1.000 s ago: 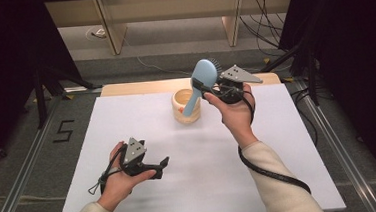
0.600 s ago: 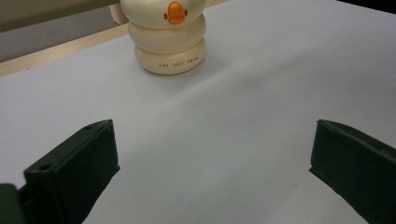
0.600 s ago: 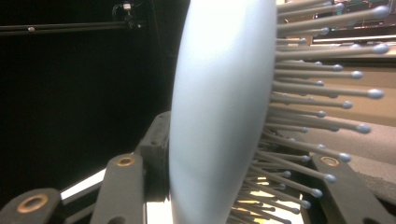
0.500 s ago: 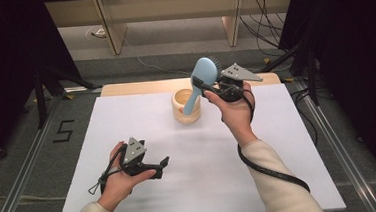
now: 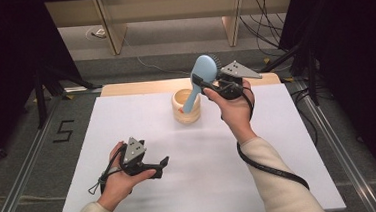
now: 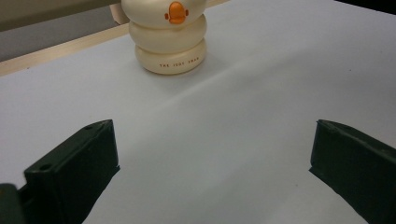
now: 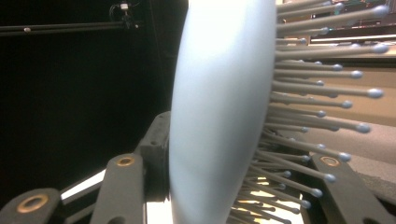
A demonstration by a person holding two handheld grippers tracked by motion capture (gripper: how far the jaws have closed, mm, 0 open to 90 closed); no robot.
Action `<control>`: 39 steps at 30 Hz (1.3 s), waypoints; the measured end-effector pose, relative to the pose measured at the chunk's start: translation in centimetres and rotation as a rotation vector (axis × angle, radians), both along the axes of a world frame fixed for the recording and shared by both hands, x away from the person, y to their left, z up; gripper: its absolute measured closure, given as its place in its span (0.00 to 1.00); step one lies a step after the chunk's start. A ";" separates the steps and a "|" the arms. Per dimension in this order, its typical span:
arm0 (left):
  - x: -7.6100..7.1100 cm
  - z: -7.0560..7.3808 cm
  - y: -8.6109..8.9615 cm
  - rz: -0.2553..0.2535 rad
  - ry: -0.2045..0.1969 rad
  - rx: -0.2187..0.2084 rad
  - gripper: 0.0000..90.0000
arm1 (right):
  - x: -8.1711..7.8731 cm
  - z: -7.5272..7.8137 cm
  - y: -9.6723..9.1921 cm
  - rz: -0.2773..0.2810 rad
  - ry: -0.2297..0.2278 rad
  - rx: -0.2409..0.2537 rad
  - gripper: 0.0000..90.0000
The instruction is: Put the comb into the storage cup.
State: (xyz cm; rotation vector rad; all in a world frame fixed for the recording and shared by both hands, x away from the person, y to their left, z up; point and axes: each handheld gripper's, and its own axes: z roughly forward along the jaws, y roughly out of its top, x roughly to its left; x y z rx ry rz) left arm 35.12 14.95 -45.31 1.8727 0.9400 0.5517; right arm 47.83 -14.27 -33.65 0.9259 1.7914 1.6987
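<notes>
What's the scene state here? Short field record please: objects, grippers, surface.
surface: white table top
container: cream ringed duck-face cup, upright near the far edge
held item: light blue hairbrush, handle angled down toward the cup
right gripper: shut on the hairbrush, raised beside the cup
left gripper: open, low over the near left of the table, pointed toward the cup
</notes>
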 end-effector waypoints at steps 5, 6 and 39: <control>0.0 0.0 0.1 0.003 -0.002 -0.001 0.01 | 0.1 0.0 0.0 -0.004 0.003 0.002 0.57; 0.0 0.0 0.1 0.002 -0.003 0.000 0.01 | 0.2 0.0 0.0 -0.004 0.003 0.002 0.57; 0.1 0.0 0.1 0.000 0.000 -0.002 0.00 | 1.1 0.6 -0.2 -0.027 0.004 0.008 0.57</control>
